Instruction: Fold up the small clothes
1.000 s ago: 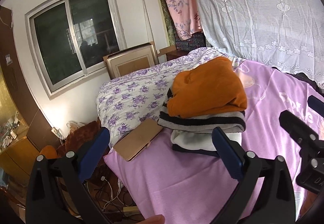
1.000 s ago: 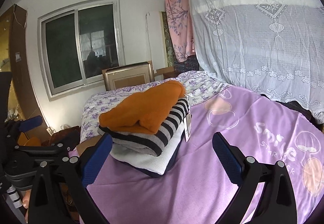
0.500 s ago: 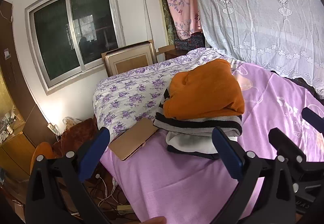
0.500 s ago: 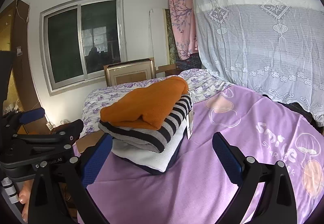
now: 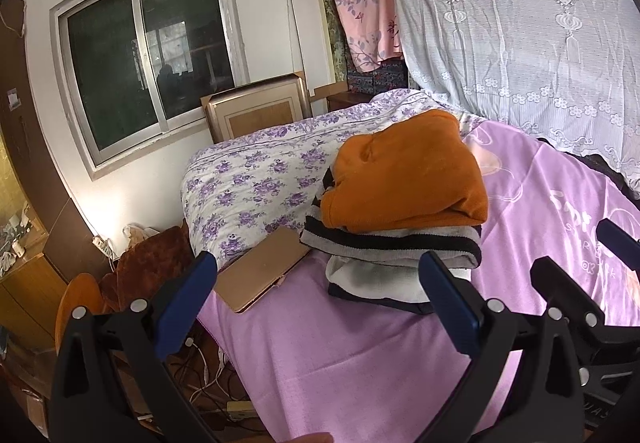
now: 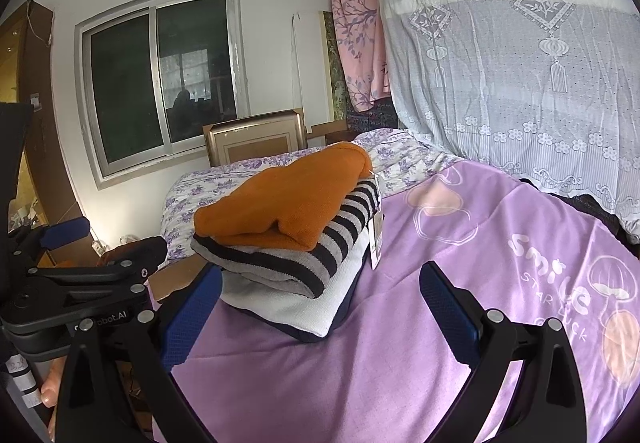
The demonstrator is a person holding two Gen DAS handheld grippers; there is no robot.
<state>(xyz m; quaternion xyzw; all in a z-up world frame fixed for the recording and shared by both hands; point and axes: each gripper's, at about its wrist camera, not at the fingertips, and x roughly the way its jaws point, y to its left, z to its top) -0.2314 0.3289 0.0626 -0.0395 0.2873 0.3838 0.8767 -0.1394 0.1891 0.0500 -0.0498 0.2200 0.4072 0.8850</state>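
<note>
Seemingly near the end of the folding job, both pairs of tongs hang empty over a bed covered in a lilac sheet (image 6: 460,251). Ahead of the left tongs (image 5: 318,291), whose blue-padded jaws stand wide apart, a neat stack of folded clothes (image 5: 400,227) sits on the sheet: an orange sweater (image 5: 404,179) on top, a black-and-grey striped knit (image 5: 392,243) under it, then a white garment (image 5: 372,277) over a dark one at the bottom. The right tongs (image 6: 320,303), jaws likewise spread and holding nothing, face the same stack from its other side, with the pile ahead and slightly to their left; a hang tag (image 6: 375,239) dangles from the stack's edge. Just left of the pile, ahead of the left tongs, lies a flat tan case (image 5: 262,271). No unfolded garment shows in either view, so the folding looks done as far as can be seen, though anything outside the frames cannot be ruled out.
</note>
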